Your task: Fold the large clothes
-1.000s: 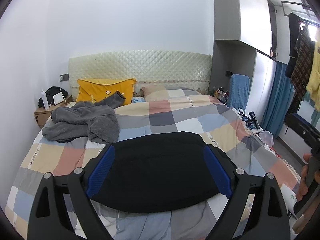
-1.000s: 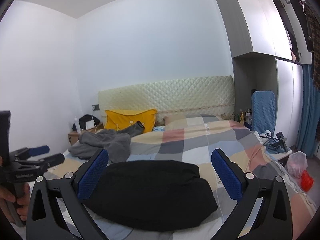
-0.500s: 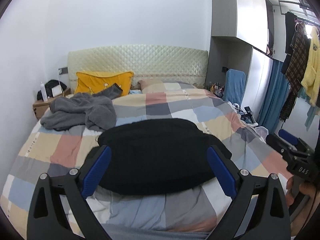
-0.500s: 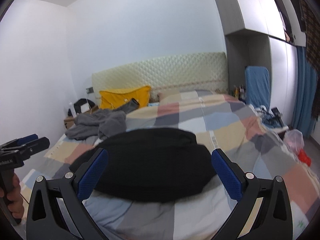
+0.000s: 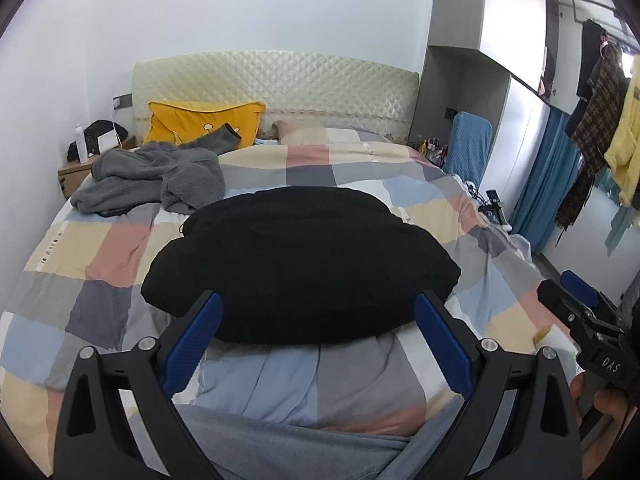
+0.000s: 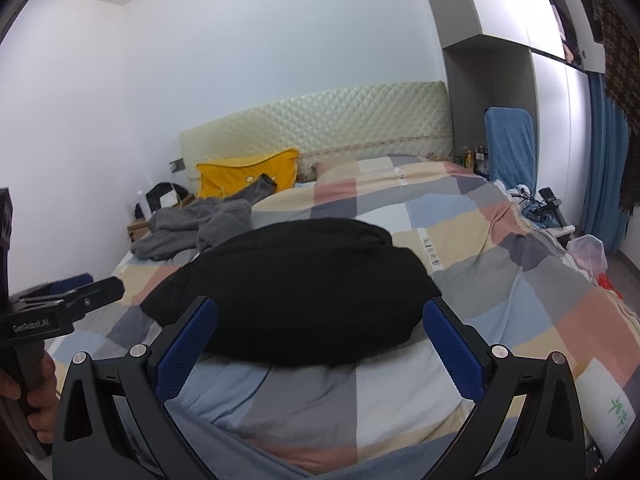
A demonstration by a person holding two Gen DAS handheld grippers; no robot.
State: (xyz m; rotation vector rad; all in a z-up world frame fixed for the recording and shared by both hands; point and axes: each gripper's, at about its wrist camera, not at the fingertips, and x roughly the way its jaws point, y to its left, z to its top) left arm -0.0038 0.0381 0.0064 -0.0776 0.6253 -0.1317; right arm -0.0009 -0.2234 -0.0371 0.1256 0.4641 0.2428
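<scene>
A black garment (image 5: 300, 260) lies folded in a thick bundle on the checked bedspread (image 5: 100, 256), near the foot of the bed. My left gripper (image 5: 318, 340) hangs over the bed's near edge, just short of the bundle, open with nothing between its blue pads. My right gripper (image 6: 320, 344) stands the same way before the black garment (image 6: 292, 284), open and empty. Each gripper shows at the edge of the other's view, the right gripper (image 5: 580, 312) at the right and the left gripper (image 6: 68, 292) at the left, held by a hand.
A crumpled grey fleece garment (image 5: 152, 176) lies at the bed's far left beside a yellow pillow (image 5: 200, 122). A nightstand (image 5: 74, 172) stands left of the bed. A blue-covered chair (image 5: 470, 148), blue curtains and hanging clothes (image 5: 600, 100) line the right side.
Both grippers have sunk and tipped downward toward the bed's near edge, so the black garment now sits higher in both views and more bedspread shows in front.
</scene>
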